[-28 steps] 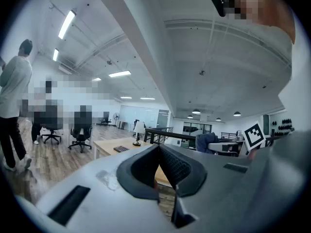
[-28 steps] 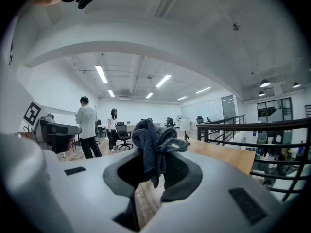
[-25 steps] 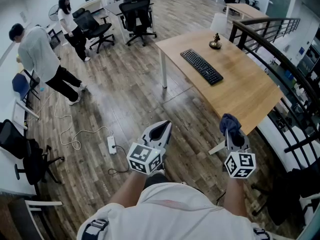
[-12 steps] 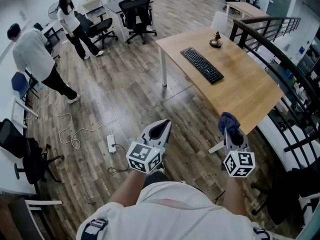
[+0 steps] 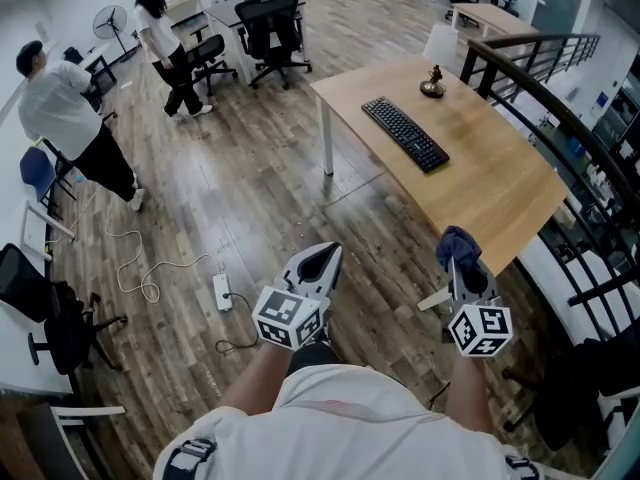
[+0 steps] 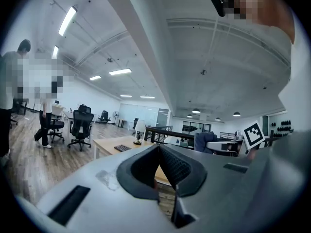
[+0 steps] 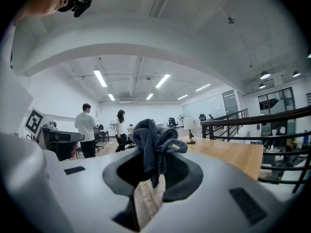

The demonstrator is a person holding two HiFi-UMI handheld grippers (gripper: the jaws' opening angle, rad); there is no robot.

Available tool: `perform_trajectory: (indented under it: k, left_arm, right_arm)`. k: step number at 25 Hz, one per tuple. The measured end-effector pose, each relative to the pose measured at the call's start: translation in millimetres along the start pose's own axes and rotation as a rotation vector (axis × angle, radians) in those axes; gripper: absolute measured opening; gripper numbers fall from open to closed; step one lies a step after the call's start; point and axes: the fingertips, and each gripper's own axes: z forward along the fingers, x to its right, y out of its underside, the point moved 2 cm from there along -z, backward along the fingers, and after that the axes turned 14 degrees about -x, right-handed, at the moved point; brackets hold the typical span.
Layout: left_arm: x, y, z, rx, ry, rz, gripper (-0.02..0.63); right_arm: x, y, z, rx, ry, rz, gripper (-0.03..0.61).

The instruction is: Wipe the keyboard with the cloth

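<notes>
A black keyboard [image 5: 403, 132] lies on a light wooden desk [image 5: 490, 183] ahead of me, small in the left gripper view [image 6: 122, 148]. My right gripper [image 5: 462, 260] is shut on a bunched dark blue cloth [image 5: 459, 242] that sticks up past its jaws [image 7: 154, 144]; it hangs over the floor just short of the desk's near corner. My left gripper [image 5: 322, 258] is shut with nothing in it [image 6: 158, 152], held over the floor well short of the desk.
A small dark figurine [image 5: 431, 87] stands at the desk's far end. A black railing [image 5: 555, 98] runs along the right. Two people [image 5: 68, 118] and office chairs [image 5: 270, 26] are at the far left. A power strip and cable [image 5: 222, 290] lie on the floor.
Both grippers have stayed where they were. The two people at the far left have walked a little further away.
</notes>
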Motion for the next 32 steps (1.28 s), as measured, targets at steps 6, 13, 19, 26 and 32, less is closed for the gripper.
perform_trajectory:
  k: [6, 13, 19, 26, 32]
  left_arm:
    - [-34, -14, 13, 0.006, 0.004, 0.001, 0.015]
    - [-95, -45, 39, 0.021, 0.038, 0.020, 0.015]
    - [-153, -72, 53, 0.036, 0.068, 0.039, 0.015]
    - [-198, -74, 71, 0.020, 0.085, 0.012, 0.015]
    - [-232, -87, 96, 0.019, 0.076, 0.009, 0.015]
  right_arm:
    - [-9, -16, 36, -0.004, -0.006, -0.004, 0.130]
    - [-27, -49, 94, -0.007, 0.016, -0.014, 0.130]
    - [-53, -86, 143, 0.024, 0.039, -0.021, 0.130]
    - [-68, -89, 192, -0.027, 0.034, -0.017, 0.130]
    - [-66, -103, 243, -0.034, 0.013, -0.010, 0.132]
